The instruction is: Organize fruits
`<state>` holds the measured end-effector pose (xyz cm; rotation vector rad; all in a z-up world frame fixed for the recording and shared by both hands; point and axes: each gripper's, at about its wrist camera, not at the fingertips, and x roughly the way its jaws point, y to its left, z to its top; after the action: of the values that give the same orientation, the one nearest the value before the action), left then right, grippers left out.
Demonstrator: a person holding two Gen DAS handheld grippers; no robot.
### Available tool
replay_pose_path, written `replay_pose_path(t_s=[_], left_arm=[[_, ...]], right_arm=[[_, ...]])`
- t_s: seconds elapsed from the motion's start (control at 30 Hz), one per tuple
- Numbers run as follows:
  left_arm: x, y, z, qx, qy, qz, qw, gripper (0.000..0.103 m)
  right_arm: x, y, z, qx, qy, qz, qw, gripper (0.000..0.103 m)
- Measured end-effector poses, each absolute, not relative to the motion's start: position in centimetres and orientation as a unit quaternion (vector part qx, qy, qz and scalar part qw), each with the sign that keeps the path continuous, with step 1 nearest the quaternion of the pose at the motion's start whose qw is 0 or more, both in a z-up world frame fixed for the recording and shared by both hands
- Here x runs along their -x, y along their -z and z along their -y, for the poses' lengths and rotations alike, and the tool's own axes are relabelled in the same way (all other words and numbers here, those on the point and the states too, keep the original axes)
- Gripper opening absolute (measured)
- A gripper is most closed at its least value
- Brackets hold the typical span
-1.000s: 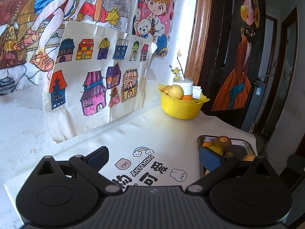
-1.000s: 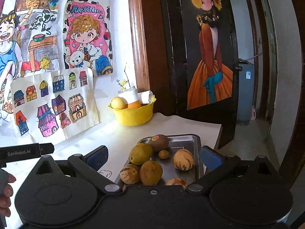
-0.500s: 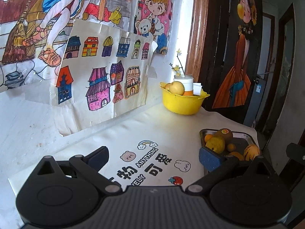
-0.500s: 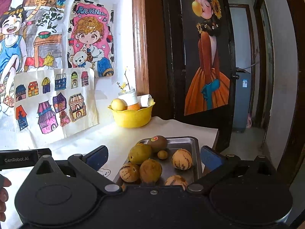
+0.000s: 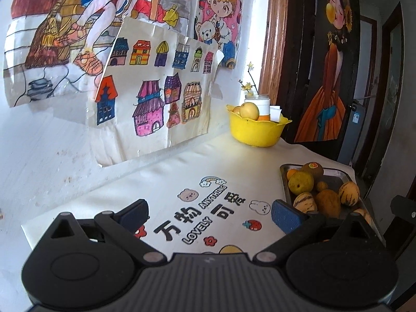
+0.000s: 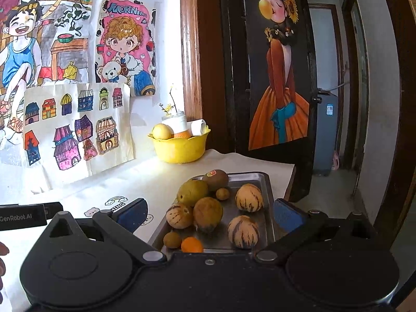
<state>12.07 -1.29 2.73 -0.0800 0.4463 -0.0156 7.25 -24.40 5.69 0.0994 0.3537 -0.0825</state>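
Note:
A metal tray [image 6: 257, 179] [image 5: 338, 179] on the right side of the table holds several fruits: a kiwi [image 6: 215, 179] with a sticker, a green-yellow fruit [image 6: 192, 192], striped pepino melons [image 6: 249, 197], a small orange [image 6: 192, 244] and small brown longans [image 6: 222, 193]. A yellow bowl [image 6: 180, 150] [image 5: 256, 131] at the back holds a yellow apple [image 6: 162, 131] and a jar. My right gripper [image 6: 210, 214] is open above the tray's near end, holding nothing. My left gripper [image 5: 210, 214] is open over the printed cloth, left of the tray.
A white printed tablecloth [image 5: 182, 182] covers the table. Children's drawings [image 5: 156, 98] hang on the wall at the left. A dark door [image 6: 280, 78] with a painted poster stands behind the table's right edge. A hand [image 6: 2, 260] and the other gripper's body show at the left edge.
Both grippers have pulled back and tilted down, so more of the cloth and the tray's near end with the small orange came into view. Both stayed open.

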Motion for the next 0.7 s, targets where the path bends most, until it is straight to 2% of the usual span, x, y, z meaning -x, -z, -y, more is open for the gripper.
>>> replay_pose_path(t_s=[0.7], left_arm=[[-8.3, -0.7, 0.2, 0.035, 0.017, -0.222, 0.974, 0.103]], right_arm=[[-3.9, -3.2, 23.2, -0.057, 0.044, -0.183, 0.98, 0.102]])
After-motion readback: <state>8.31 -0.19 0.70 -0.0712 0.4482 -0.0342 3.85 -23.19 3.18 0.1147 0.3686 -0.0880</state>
